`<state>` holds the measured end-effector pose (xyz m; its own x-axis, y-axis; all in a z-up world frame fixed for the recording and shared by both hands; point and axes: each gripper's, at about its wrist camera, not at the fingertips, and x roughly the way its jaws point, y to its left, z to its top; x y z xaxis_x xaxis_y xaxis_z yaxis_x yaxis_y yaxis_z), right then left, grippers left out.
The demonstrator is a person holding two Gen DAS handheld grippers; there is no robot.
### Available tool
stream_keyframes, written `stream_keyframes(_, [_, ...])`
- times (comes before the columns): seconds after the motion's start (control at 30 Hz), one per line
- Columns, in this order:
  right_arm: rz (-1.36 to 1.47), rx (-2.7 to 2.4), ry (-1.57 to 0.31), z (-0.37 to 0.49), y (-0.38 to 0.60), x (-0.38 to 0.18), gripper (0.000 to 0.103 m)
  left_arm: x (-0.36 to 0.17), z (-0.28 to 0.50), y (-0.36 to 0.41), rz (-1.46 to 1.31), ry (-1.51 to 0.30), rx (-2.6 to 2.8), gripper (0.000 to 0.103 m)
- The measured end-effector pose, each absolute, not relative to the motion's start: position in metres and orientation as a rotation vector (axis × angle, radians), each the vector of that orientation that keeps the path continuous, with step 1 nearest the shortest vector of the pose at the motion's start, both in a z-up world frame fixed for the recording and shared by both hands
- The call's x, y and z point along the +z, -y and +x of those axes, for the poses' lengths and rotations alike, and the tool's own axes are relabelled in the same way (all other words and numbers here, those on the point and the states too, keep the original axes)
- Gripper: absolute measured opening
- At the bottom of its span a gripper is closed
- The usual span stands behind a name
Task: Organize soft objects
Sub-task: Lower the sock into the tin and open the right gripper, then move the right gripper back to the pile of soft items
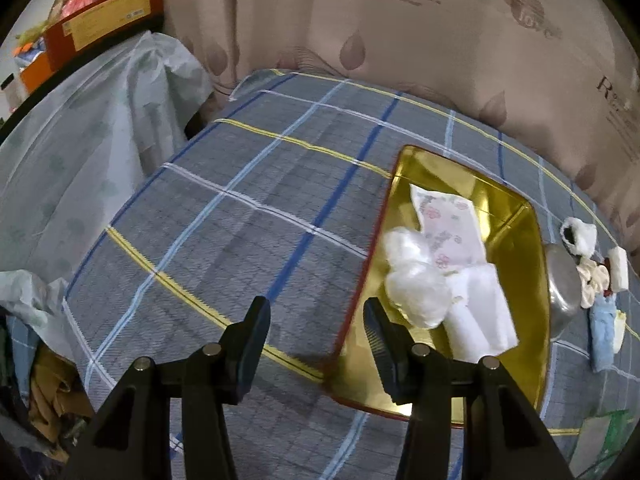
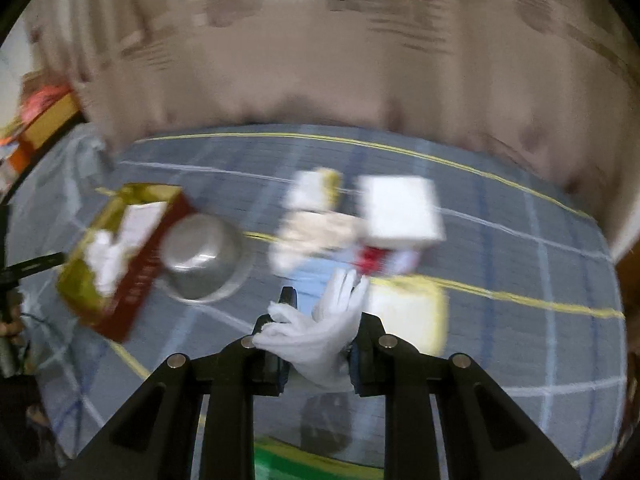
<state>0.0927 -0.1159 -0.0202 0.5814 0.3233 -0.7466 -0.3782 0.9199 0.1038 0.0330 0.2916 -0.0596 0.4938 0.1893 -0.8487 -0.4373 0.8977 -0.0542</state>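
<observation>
My right hand-held gripper (image 2: 320, 332) is clenched on a white glove (image 2: 320, 340), whose fingers stick up and out between the two jaws, above the plaid bed cover (image 2: 520, 320). The view from that hand is blurred. Beyond the glove lies a heap of soft things (image 2: 320, 228): white pieces, a pale blue cloth and something red, with a white block (image 2: 400, 210) on top; I cannot tell them apart more closely. To the left of the heap a steel bowl (image 2: 202, 258) sits touching the red outer wall of a gold-lined box (image 2: 136, 276).

My left hand-held gripper (image 1: 316, 320) hangs released with nothing between its jaws, over the near left rim of the same gold-lined box (image 1: 536, 320). Inside the box lie a crumpled clear plastic bag (image 1: 416, 280), a flowered white cloth (image 1: 448, 224) and a folded white cloth (image 1: 480, 320).
</observation>
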Motion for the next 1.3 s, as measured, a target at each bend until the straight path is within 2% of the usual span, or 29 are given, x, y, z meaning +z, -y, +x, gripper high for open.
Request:
stream_keyframes(0.47, [-0.242,0.791,-0.891,0.06,-0.083,-0.05,0.021,-0.063,0.025,-0.326,-0.372,-0.976,0.47,0.05])
stream_keyframes(0.87, [-0.314,0.815,-0.927,0.065,-0.135,-0.084,0.025,-0.066,0.022,-0.336,-0.422,-0.975,0.483,0.05])
stream_keyframes(0.97, [-0.297,0.81,-0.914,0.068,-0.135,-0.083,0.036,-0.068,0.022,-0.335,-0.42,-0.983,0.482,0.05])
stream_keyframes(1.13, [-0.278,0.808,-0.868,0.069,-0.135,-0.072,0.059,-0.068,0.023,-0.33,-0.402,-0.983,0.476,0.05])
stream_keyframes(1.3, [-0.259,0.795,-0.84,0.074,-0.133,-0.059,0.062,-0.068,0.024,-0.328,-0.398,-0.981,0.475,0.05])
